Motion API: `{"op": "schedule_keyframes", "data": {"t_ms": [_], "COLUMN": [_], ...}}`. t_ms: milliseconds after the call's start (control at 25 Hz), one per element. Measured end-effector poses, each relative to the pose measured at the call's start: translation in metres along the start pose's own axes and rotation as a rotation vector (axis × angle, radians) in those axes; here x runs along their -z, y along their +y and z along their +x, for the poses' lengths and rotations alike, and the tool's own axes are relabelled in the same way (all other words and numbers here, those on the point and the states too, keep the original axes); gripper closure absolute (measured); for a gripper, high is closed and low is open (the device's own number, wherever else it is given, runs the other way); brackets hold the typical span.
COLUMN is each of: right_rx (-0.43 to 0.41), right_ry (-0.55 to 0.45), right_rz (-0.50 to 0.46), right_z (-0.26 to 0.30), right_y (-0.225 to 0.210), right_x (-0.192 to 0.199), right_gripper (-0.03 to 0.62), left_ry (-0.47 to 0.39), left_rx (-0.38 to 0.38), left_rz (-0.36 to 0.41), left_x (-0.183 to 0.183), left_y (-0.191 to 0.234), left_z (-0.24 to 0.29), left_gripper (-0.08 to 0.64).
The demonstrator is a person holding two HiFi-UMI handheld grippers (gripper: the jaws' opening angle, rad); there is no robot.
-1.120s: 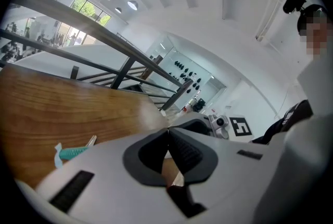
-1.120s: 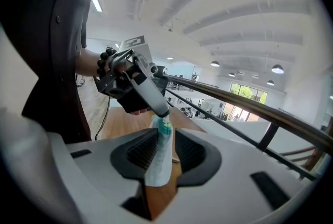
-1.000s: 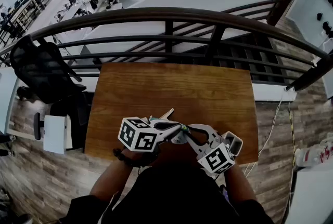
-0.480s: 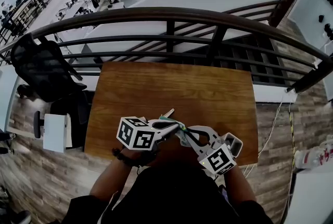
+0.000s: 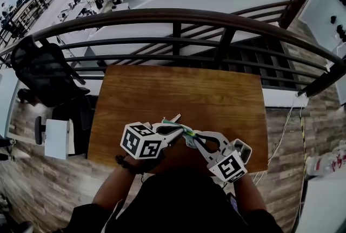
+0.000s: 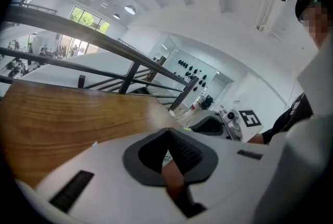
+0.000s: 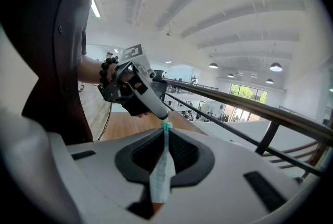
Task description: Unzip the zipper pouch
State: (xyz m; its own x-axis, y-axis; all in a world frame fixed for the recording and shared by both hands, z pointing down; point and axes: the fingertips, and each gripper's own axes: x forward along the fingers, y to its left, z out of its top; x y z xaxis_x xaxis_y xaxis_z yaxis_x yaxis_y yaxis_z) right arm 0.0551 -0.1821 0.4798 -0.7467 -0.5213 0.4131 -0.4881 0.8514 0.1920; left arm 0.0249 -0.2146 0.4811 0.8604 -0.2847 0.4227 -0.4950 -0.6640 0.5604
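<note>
The jaws of the right gripper (image 7: 165, 133) have just been closing and now pinch the zipper pouch (image 7: 162, 173), held above the table (image 5: 184, 91). The left gripper (image 6: 167, 134) pinches its other end. With 2 grips set, unzipping can likely begin.

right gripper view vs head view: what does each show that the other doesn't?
Only the right gripper view: the right gripper close up, its jaws, which have just been closing, pinched on the pouch, a pale fabric strip whose teal end sits at the left gripper tip; also the ceiling lights.
Only the head view: the whole wooden table, the office chair and both marker cubes at once.
Both: the two grippers tip to tip, and the dark railing.
</note>
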Motion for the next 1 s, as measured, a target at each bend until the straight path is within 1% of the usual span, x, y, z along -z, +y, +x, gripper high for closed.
{"op": "schedule_keyframes", "data": {"t_ms": [120, 240, 360, 480, 600, 760, 880, 1000], "right_rx": [0.003, -0.004, -0.010, -0.003, 0.001, 0.015, 0.018, 0.022], "right_ry": [-0.009, -0.012, -0.007, -0.010, -0.012, -0.023, -0.026, -0.028], "right_rz": [0.008, -0.006, -0.033, -0.021, -0.025, -0.002, -0.021, -0.012], "right_z": [0.0003, -0.0020, -0.0063, -0.0059, -0.0063, -0.0089, -0.0085, -0.0092], "right_y": [0.0018, 0.0028, 0.0023, 0.0009, 0.0007, -0.0014, -0.0042, -0.0050], "right_x": [-0.0014, -0.0046, -0.0054, -0.0042, -0.0059, -0.0046, -0.0039, -0.0038], "right_gripper": [0.569, 0.571, 0.571, 0.571, 0.571, 0.572, 0.572, 0.572], "left_ry": [0.001, -0.009, -0.013, 0.002, -0.010, -0.035, -0.035, -0.028], "left_rx": [-0.005, -0.007, -0.033, -0.048, -0.041, -0.039, -0.065, -0.079], "left_rz": [-0.004, -0.011, 0.015, 0.036, 0.012, 0.001, 0.017, 0.029], "left_x": [0.0017, 0.0004, -0.0008, 0.0007, -0.0004, -0.0026, -0.0025, -0.0019], "left_y": [0.0009, 0.0008, 0.0031, 0.0048, 0.0044, 0.0047, 0.0083, 0.0100], "left_z": [-0.0005, -0.0021, -0.0023, -0.0019, -0.0041, -0.0068, -0.0087, -0.0095], "left_gripper": [0.546, 0.546, 0.546, 0.546, 0.546, 0.546, 0.546, 0.546]}}
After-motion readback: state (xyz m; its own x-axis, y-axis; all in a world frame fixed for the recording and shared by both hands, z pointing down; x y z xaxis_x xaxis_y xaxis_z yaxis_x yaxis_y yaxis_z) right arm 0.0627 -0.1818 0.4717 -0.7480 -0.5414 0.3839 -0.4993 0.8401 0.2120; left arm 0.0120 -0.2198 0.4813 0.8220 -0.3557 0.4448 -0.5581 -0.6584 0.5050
